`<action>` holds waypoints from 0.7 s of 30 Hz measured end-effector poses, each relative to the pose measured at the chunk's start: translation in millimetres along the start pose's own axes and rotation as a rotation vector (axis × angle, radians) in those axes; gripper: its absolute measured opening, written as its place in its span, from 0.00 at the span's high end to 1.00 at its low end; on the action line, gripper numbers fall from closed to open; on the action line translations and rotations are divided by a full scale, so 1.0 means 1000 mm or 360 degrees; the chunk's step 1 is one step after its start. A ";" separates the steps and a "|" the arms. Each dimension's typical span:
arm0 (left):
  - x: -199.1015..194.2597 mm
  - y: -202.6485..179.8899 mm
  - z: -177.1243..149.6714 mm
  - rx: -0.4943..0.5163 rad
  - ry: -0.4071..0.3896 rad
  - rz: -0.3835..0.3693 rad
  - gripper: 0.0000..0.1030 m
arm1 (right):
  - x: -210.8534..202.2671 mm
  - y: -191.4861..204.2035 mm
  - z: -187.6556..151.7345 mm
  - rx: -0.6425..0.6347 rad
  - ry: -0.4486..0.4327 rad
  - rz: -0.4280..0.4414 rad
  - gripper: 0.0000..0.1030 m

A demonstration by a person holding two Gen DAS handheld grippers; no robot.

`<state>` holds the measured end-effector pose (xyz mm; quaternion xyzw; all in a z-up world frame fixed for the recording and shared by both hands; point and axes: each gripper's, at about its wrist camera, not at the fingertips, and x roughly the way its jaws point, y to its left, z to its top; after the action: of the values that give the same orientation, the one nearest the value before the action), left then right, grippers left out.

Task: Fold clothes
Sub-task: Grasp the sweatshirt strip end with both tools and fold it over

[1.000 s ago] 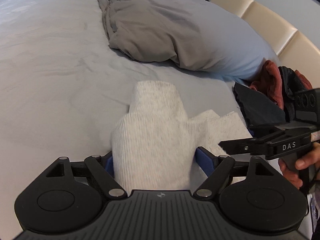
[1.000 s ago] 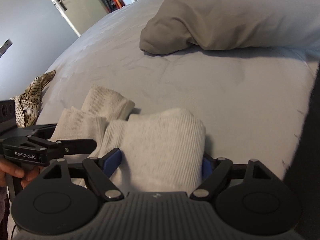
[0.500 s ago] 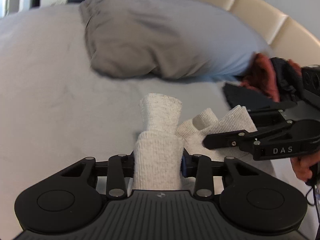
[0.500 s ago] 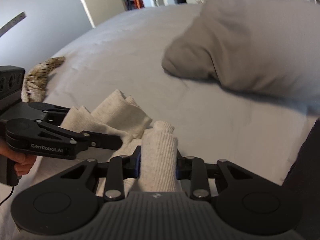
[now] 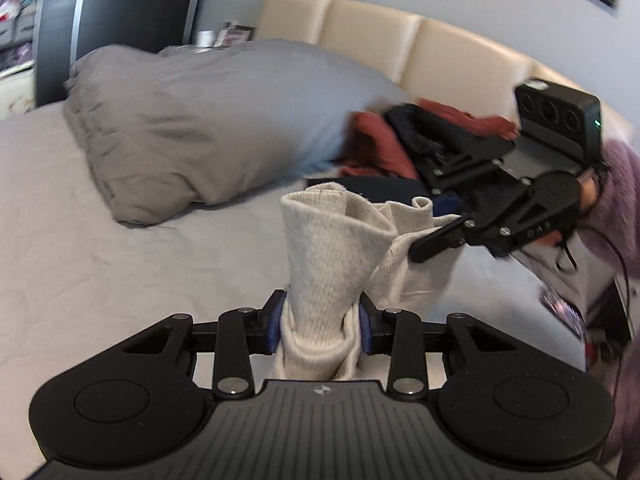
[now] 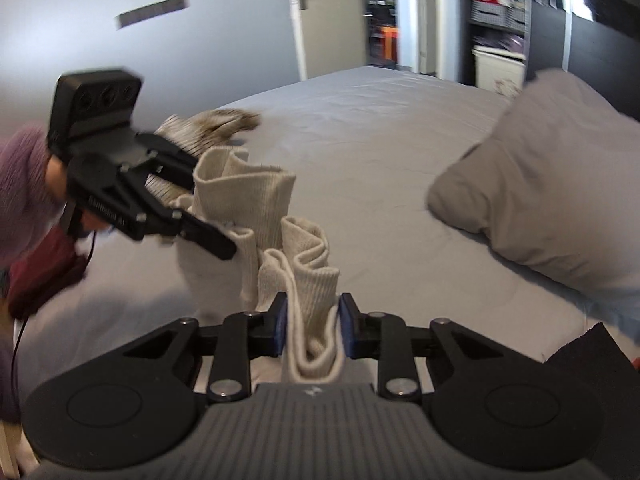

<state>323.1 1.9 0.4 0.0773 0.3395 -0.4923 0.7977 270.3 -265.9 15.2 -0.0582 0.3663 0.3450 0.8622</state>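
The cream ribbed knit garment (image 5: 332,240) hangs bunched above the bed (image 5: 120,264), clamped in the left gripper (image 5: 320,322); the right gripper (image 6: 313,326) is closing, knit pinched between its pads. Soft, light and stretchy, it likely handles best from its edges.

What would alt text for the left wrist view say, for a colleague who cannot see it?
The left gripper is clamped on a bunched cream ribbed knit garment, lifted above a grey bed sheet. To its right the right gripper holds the same garment. Behind lie a grey pillow, red and dark clothes and a beige padded headboard.
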 end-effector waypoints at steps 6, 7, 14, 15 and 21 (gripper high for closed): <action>-0.007 -0.065 -0.047 0.0325 0.0198 -0.0013 0.68 | -0.020 0.064 -0.049 -0.0284 0.0077 0.0023 0.72; -0.006 -0.073 -0.057 0.0364 0.0238 -0.0019 0.68 | -0.019 0.074 -0.059 -0.0338 0.0103 0.0026 0.72; 0.015 -0.098 -0.109 0.0455 0.0451 -0.0036 0.70 | -0.001 0.114 -0.112 -0.0528 0.0259 0.0034 0.73; 0.018 -0.101 -0.114 0.0478 0.0473 -0.0034 0.70 | 0.003 0.117 -0.117 -0.0545 0.0278 0.0033 0.73; 0.030 -0.106 -0.134 0.0505 0.0569 -0.0022 0.70 | 0.015 0.128 -0.134 -0.0613 0.0327 -0.0002 0.68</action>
<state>180.3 -12.1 -96.9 0.2852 0.3943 -0.5233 0.6995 116.5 -208.0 -72.6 -0.2570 0.3797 0.4004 0.7934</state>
